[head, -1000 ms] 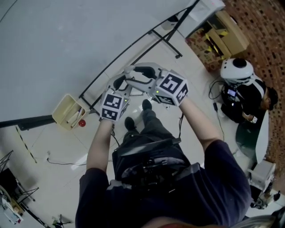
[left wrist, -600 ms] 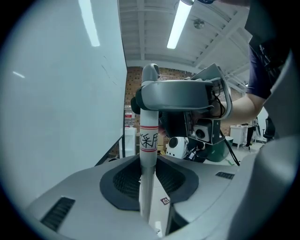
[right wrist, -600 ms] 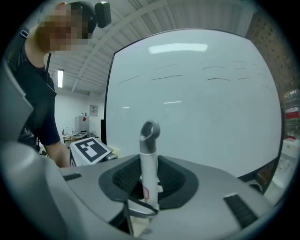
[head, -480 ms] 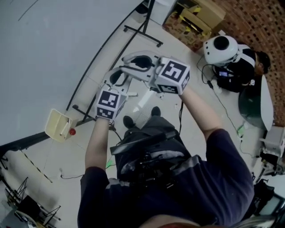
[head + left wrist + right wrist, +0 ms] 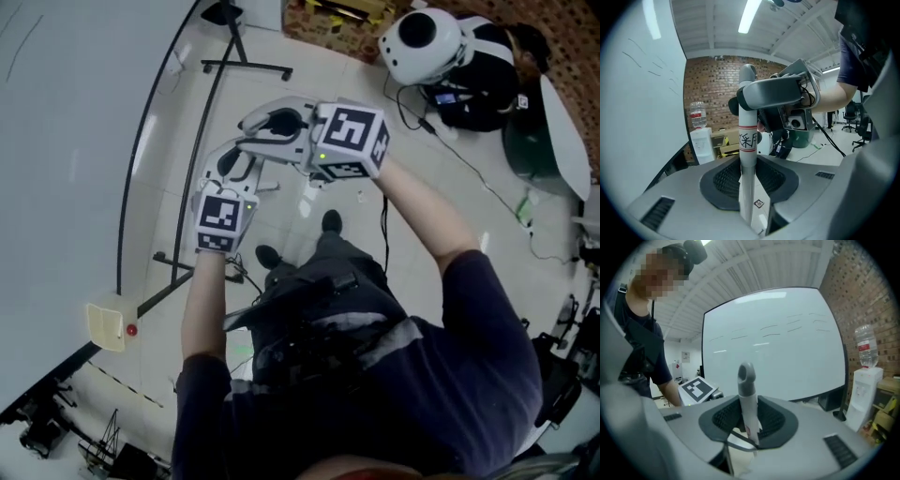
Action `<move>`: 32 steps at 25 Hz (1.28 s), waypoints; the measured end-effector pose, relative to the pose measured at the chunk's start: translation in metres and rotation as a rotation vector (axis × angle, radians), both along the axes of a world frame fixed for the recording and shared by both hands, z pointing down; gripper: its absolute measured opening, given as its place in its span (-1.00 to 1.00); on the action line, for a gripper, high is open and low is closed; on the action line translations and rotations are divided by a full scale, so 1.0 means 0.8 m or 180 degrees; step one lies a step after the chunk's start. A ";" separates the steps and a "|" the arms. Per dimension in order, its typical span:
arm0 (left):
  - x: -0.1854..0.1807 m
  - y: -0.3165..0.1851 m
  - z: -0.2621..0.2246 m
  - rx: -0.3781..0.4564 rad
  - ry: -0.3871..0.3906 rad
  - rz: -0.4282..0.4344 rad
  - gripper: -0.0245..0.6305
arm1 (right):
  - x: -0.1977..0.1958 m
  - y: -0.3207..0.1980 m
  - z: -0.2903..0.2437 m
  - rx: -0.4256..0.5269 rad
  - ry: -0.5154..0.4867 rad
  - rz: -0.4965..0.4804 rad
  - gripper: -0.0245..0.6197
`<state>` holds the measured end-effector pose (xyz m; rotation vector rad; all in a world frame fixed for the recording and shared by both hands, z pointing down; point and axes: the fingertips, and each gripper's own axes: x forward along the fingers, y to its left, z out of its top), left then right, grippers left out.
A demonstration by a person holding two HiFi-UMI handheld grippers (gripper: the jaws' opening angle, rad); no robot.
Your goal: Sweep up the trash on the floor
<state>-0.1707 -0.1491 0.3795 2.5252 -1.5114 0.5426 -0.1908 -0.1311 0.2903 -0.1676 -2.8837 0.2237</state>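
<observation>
Left claw [image 5: 234, 161], right claw [image 5: 272, 120] — both clamped

Setting: open lab or workshop hall, part office.
Evidence:
- bare brick wall [image 5: 712, 86]
- large freestanding whiteboard [image 5: 773, 343]
- exposed ribbed ceiling with strip light [image 5: 749, 16]
- bottled water dispenser [image 5: 702, 143]
- black swivel chairs [image 5: 851, 115]
- pale tiled floor [image 5: 337, 80]
- stacked cardboard boxes along the brick wall

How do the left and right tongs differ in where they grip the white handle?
The left tongs clamp the white handle low on its shaft, below the red-edged label; the right tongs clamp it higher, just under the grey cap. In the head view the right tongs sit farther from the person's body than the left tongs. The right tongs have just been closing onto it. Both are shut on that one handle.
</observation>
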 end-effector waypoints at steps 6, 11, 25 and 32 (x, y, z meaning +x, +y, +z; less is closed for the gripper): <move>0.080 -0.098 0.008 0.0031 -0.0141 -0.0060 -0.64 | 0.081 -0.092 0.008 0.0054 0.0015 0.0069 -0.54; 0.117 -0.168 0.028 -0.0087 -0.0173 -0.0085 -0.63 | 0.114 -0.155 0.027 0.0116 0.0126 0.0092 -0.52; 0.143 -0.309 0.168 -0.0448 -0.0080 0.0487 -0.63 | 0.123 -0.294 0.174 0.0245 0.0865 0.0311 -0.51; 0.150 -0.346 0.247 -0.0614 -0.0258 0.0751 -0.63 | 0.128 -0.329 0.254 0.0214 0.1063 0.0374 -0.51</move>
